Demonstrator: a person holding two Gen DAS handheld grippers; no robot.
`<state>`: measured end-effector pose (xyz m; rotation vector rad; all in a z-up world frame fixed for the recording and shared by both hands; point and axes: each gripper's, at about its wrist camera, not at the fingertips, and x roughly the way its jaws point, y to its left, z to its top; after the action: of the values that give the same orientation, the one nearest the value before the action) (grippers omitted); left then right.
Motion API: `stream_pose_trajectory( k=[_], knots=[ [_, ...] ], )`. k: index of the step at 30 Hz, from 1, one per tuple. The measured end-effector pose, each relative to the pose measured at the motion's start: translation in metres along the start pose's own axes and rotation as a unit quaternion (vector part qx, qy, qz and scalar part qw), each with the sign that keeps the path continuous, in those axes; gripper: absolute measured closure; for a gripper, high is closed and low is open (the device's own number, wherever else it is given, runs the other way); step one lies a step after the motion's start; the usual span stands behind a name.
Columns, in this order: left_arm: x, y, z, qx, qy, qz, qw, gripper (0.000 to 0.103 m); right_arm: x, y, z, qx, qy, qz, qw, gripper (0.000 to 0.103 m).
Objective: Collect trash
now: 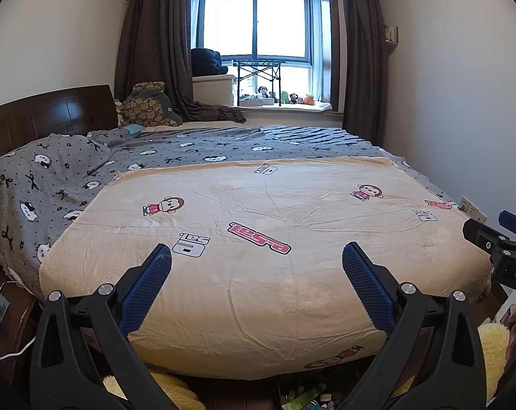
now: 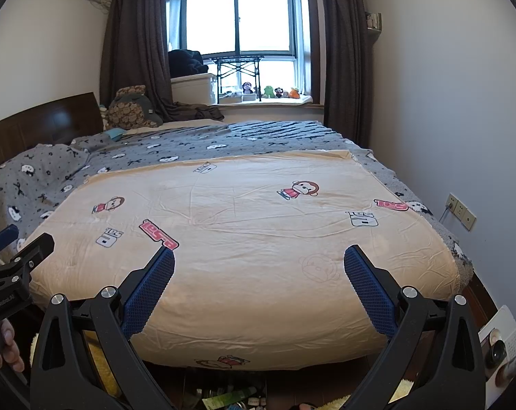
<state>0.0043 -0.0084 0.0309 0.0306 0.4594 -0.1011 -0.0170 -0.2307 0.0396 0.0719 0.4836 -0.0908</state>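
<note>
- Smooth, faintly creased cream cotton-like quilt printed with cartoon monkeys.
- Fuzzy grey fleece blanket.
- Glossy dark wooden headboard.
- Matt black plastic left gripper with textured blue rubber pads.

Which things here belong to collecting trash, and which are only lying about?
For the job: left gripper, right gripper, both open; floor litter by the bed foot.

Lying about: beige quilt, grey blanket, windowsill toys.
</note>
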Motion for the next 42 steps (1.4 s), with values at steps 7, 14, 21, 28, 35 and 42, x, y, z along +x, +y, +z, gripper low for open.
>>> stream_pose_trajectory(
  k=[7, 14, 21, 28, 35, 42],
  knots=[
    [0.0002, 0.0012, 0.0012, 0.000, 0.001, -0.002, 1.0000, 0.008, 0.0004, -0.0007, 0.0000, 0.001, 0.000, 0.000, 1.000, 0.003],
    [0.0007, 0.0017, 0.0016, 0.000, 0.001, -0.002, 1.0000, 0.008, 0.0005, 0.0003, -0.0010, 0.002, 0.000, -0.001, 1.000, 0.003],
    [0.0004, 0.0019, 0.0015, 0.000, 0.001, -0.002, 1.0000, 0.008, 0.0006, 0.0003, -0.0013, 0.002, 0.001, -0.001, 1.000, 0.003],
    [0.0003, 0.0022, 0.0015, 0.000, 0.001, -0.002, 1.0000, 0.008, 0.0011, 0.0007, -0.0012, 0.002, 0.001, -0.001, 1.000, 0.003],
    [0.0004, 0.0025, 0.0010, 0.000, 0.001, -0.003, 1.0000, 0.008, 0.0000, 0.0000, -0.0021, 0.003, 0.002, -0.003, 1.000, 0.003],
    [0.0003, 0.0023, 0.0001, 0.002, 0.003, 0.006, 1.0000, 0.008, 0.0002, -0.0007, -0.0019, 0.004, 0.002, -0.003, 1.000, 0.003]
  ],
)
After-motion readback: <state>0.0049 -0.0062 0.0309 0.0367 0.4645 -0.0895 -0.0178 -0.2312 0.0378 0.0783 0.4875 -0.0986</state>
